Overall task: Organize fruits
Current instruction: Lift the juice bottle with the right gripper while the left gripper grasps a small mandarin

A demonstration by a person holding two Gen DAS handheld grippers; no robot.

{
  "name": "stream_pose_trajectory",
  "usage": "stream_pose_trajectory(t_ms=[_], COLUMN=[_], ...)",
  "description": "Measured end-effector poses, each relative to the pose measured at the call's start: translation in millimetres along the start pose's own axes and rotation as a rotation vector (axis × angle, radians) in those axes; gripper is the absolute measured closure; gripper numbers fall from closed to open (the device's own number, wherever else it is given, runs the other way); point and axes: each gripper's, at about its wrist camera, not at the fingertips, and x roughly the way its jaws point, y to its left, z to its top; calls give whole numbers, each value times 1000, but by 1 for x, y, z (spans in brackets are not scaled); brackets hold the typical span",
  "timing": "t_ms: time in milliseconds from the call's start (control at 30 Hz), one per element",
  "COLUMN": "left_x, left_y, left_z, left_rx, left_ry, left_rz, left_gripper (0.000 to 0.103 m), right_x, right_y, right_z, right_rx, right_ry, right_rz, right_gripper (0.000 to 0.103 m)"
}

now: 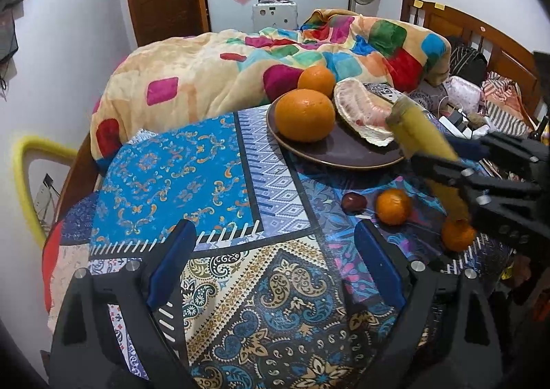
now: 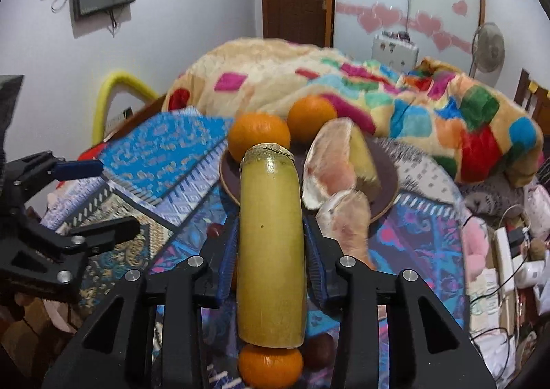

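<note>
A dark plate (image 1: 330, 151) on the patterned cloth holds two oranges (image 1: 305, 115) and a pomelo piece (image 1: 364, 110). My right gripper (image 2: 271, 244) is shut on a yellow-green sugarcane stick (image 2: 271, 251) and holds it above the cloth, its end near the plate (image 2: 386, 182). It also shows in the left wrist view (image 1: 417, 134). My left gripper (image 1: 275, 251) is open and empty over the cloth. Two small mandarins (image 1: 393, 206) and a dark red fruit (image 1: 353, 202) lie on the cloth near the plate. A second pomelo piece (image 2: 350, 220) lies by the plate's rim.
A colourful blanket (image 1: 223, 72) is heaped behind the plate. Clutter with cables and chargers (image 2: 508, 251) lies at the right. A wooden headboard (image 1: 481, 34) stands at the far right. A yellow-padded frame (image 1: 31, 182) stands at the left edge.
</note>
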Motion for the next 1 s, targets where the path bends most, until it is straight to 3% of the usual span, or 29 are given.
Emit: stream_pose_trajectory(t_ms=[300,500,767,900,1000], left_x=[-14,-4,25,40,46], left_y=[-27,-52,-84,-91,-92], left_z=[0,3,8,9,8], left_rx=[19,12,50,72,72], left_ry=[-9,2,43,74,85], left_rz=[-8,-48,-57,-59,-74], left_gripper=[9,9,31,47,52], right_x=[-71,-93,-91,-83,-77], right_y=[-23,-39,-66,-76,-79], right_z=[-3,-10,-27,-34,-37], right_rx=[72,73,96,110,117], right_ry=[-146,-171,-143,-126,-118], right_rz=[-13,-68,-84,-71,-59], right_gripper=[69,69,69,69,69])
